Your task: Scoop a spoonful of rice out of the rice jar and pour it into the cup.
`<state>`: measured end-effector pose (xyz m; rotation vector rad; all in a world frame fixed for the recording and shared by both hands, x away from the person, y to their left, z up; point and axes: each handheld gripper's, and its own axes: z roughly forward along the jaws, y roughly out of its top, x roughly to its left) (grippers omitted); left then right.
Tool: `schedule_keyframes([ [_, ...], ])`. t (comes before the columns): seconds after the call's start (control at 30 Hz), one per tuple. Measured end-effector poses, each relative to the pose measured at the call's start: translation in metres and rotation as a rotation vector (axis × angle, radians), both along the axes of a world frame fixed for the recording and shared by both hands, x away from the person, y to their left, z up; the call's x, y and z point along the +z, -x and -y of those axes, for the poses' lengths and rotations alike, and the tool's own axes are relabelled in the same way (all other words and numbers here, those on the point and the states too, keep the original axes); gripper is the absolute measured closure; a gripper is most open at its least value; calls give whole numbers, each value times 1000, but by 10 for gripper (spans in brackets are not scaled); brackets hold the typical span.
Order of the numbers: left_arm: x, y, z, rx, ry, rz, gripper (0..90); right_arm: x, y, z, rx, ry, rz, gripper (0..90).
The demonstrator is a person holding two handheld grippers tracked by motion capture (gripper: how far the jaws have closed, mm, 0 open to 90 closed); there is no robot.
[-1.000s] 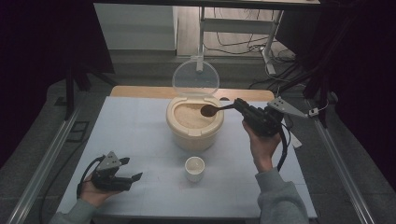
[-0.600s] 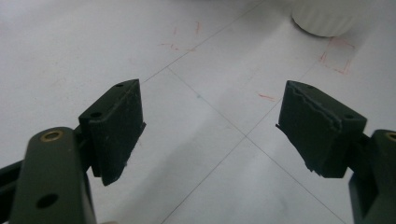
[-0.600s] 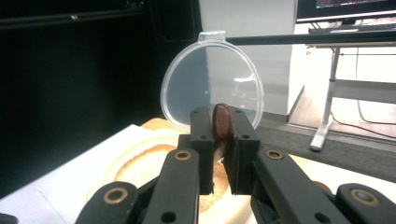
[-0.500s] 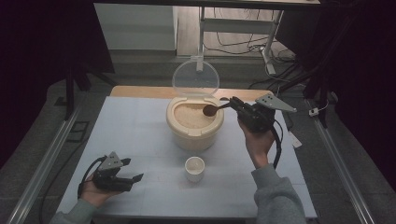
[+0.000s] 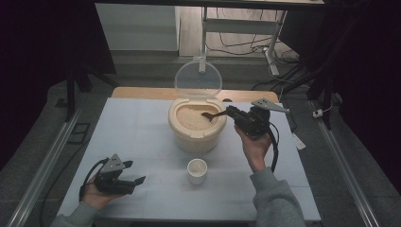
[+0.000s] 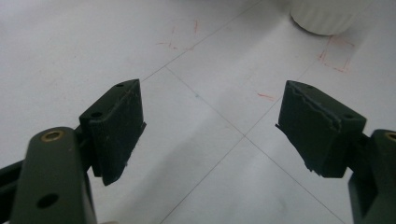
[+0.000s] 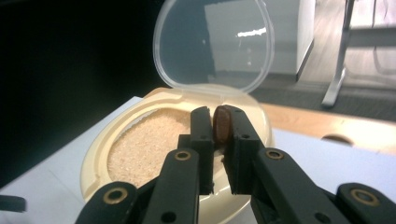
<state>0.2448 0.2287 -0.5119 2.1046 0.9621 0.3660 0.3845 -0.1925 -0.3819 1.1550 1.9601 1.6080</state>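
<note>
Spoon is the thing in play: a small brown wooden one, pinched by its handle between the jaws of the right gripper, with the bowl end reaching out over the rice. From the right gripper view you can see the spoon edge-on, squeezed between the two black jaws.

Right under it sits the cream rice container, pretty much full of pale rice almost up to the rim. Its clear lid is flipped up and standing upright at the far side of the container.

Just in front of the container, on the near side, there's a little white cup; can't tell if anything's in it.

Way off to the near left of the container, the left gripper sits low over the white table, jaws spread wide, nothing between them.
</note>
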Motion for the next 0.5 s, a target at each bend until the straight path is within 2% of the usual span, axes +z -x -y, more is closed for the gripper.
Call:
schedule_keyframes([
  [0.1,0,0,0,0,-2,0,219,-7,-5,2,0,-53,-65,824],
  [0.33,0,0,1,-3,-4,0,220,-18,-13,12,-20,-176,-179,825],
  [0.5,0,0,1,-2,-14,5,221,-23,-17,17,-41,-243,-238,826],
])
